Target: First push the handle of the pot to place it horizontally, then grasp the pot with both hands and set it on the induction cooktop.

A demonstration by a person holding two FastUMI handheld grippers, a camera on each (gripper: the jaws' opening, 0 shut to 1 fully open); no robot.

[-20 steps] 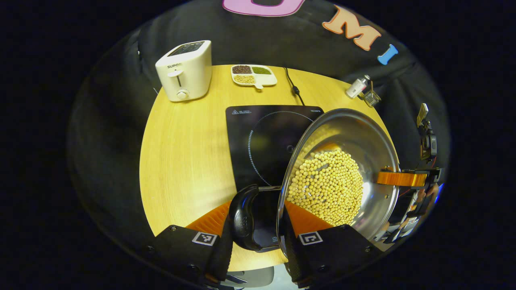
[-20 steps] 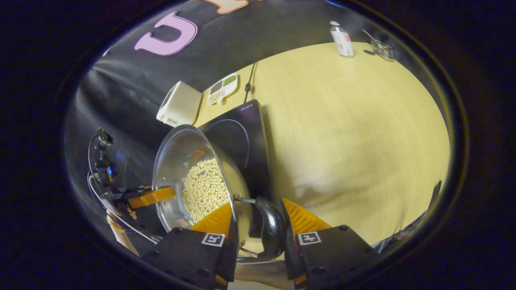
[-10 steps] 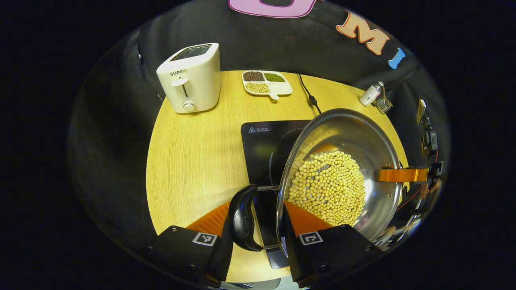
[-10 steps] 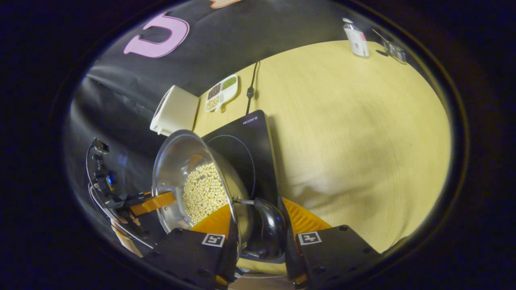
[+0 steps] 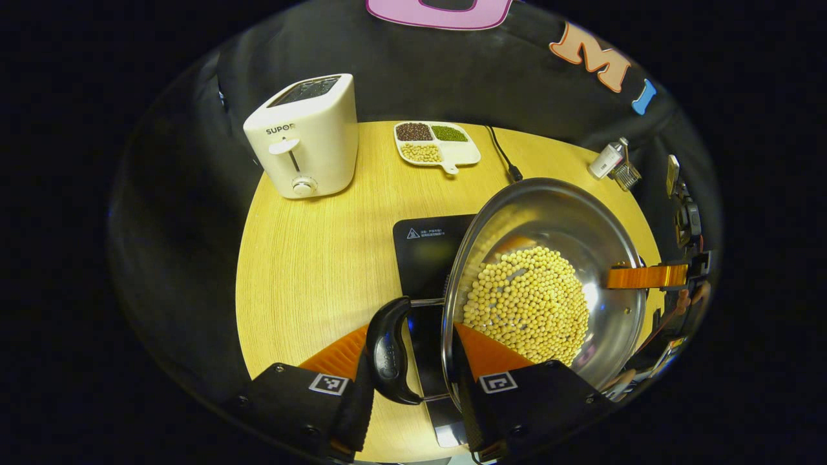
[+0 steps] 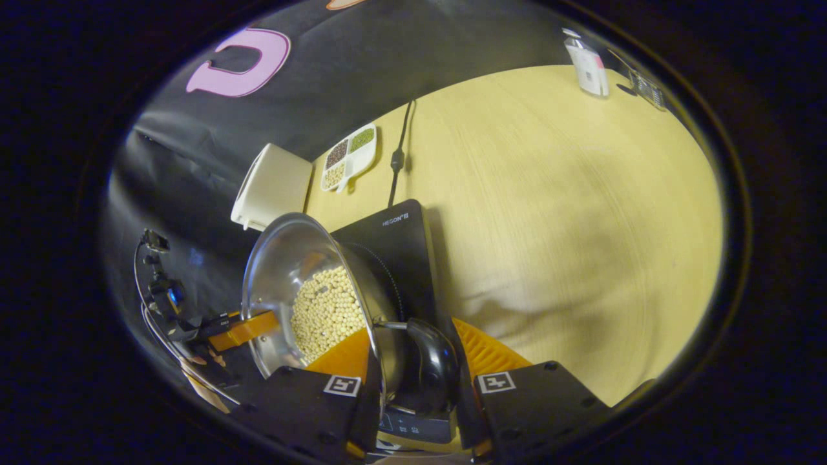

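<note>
Where pot overlaps, cooktop hidden.

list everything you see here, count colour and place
pot: 1, steel, held over the cooktop, black handle at each side
beans: many, pale yellow, in the pot
cooktop: 1, black, table middle
toaster: 1, white, far left
tray: 1, white, dark, green and pale grains, far edge
cable: 1, black, behind the cooktop
bottle: 1, white, far right
table: 1, yellow wood
left tongs: shut on a pot handle
right tongs: shut on the other handle
</note>
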